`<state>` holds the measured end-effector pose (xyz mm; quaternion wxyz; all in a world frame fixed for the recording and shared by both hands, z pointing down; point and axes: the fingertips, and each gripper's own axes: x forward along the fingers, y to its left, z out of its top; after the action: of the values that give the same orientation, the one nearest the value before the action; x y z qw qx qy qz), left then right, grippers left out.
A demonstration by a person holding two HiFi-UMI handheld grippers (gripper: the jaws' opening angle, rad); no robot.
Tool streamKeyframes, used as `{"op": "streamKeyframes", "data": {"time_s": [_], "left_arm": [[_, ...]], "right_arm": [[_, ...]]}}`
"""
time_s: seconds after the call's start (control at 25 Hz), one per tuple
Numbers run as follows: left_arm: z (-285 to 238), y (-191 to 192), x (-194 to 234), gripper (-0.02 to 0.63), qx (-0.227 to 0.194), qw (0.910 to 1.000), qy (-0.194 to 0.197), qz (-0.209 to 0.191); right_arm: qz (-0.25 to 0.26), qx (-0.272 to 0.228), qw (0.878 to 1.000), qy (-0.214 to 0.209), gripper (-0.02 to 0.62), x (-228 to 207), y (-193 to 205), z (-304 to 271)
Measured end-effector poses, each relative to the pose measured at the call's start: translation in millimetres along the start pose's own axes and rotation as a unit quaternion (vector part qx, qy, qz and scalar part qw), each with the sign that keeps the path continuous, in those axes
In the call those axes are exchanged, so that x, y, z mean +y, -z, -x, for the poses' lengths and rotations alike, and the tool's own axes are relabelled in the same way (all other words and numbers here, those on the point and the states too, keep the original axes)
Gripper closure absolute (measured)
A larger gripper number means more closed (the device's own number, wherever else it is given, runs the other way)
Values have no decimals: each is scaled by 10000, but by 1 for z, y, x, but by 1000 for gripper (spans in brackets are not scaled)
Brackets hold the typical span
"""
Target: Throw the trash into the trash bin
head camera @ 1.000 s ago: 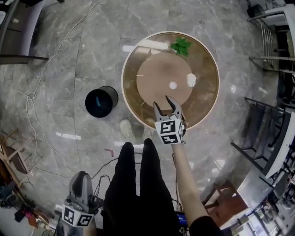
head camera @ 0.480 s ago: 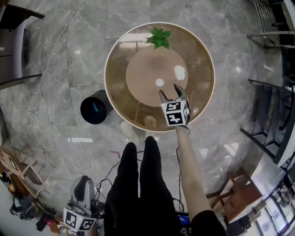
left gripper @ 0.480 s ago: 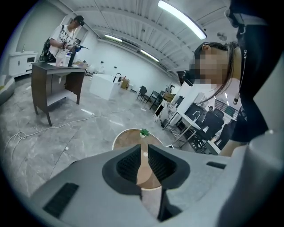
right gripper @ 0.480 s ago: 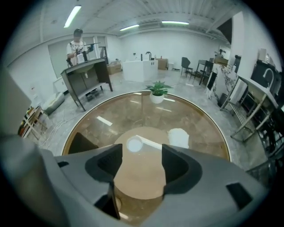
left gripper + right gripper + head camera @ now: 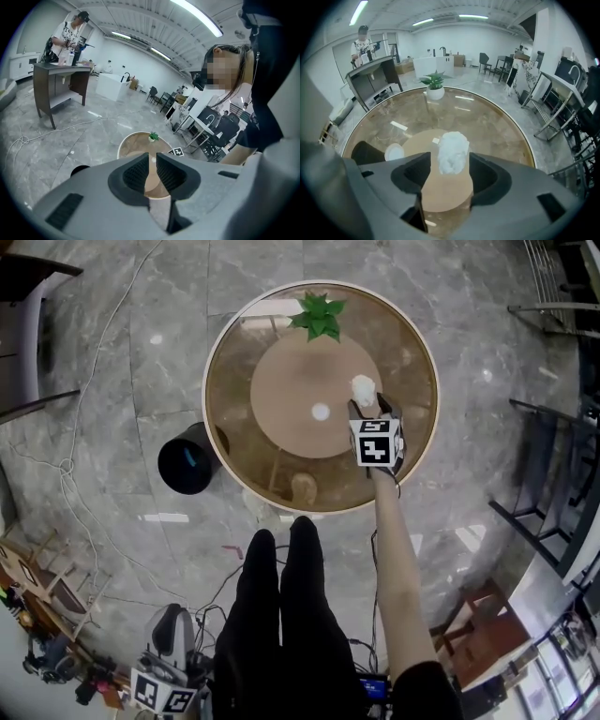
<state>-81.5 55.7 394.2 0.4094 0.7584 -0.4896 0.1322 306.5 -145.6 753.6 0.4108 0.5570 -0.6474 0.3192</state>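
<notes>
The right gripper (image 5: pixel 449 174), jaws wide and just closing, straddles the paper wad (image 5: pixel 453 152) lying right of centre on the table (image 5: pixel 230 418). The left gripper (image 5: pixel 152 164) is nearly closed and empty. A skewed pinch could flick the light wad away.

From the head view alone, the marker cube of the right gripper (image 5: pixel 368 406) covers its jaws. They have just been closing a little, with the white wad (image 5: pixel 363 386) loose between them and its near half covered too. The left gripper (image 5: pixel 169 617) sits at the near edge, where the hand holding it is cut off. We cannot tell what the small white disc (image 5: pixel 321 412) on the table (image 5: pixel 214 352) is. In the left gripper view, only a dark sliver of the trash bin (image 5: pixel 79 169) shows past the gripper body.
</notes>
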Motion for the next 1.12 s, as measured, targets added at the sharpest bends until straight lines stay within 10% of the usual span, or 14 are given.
{"op": "streamKeyframes", "data": {"time_s": [0.16,0.6,1.12], "left_arm": [[0,0,2,555,-26,10000,-65,58],[16,0,10,555,-325,9990,-172,249],[88,15,53,555,-1006,9881,-876,768]], "right_arm": [[188,164,9996,110,479,-3,1,-3],[555,-356,9978,-76,491,38,-32,33],[1633,-594,9801,-964,489,197,-68,48]]}}
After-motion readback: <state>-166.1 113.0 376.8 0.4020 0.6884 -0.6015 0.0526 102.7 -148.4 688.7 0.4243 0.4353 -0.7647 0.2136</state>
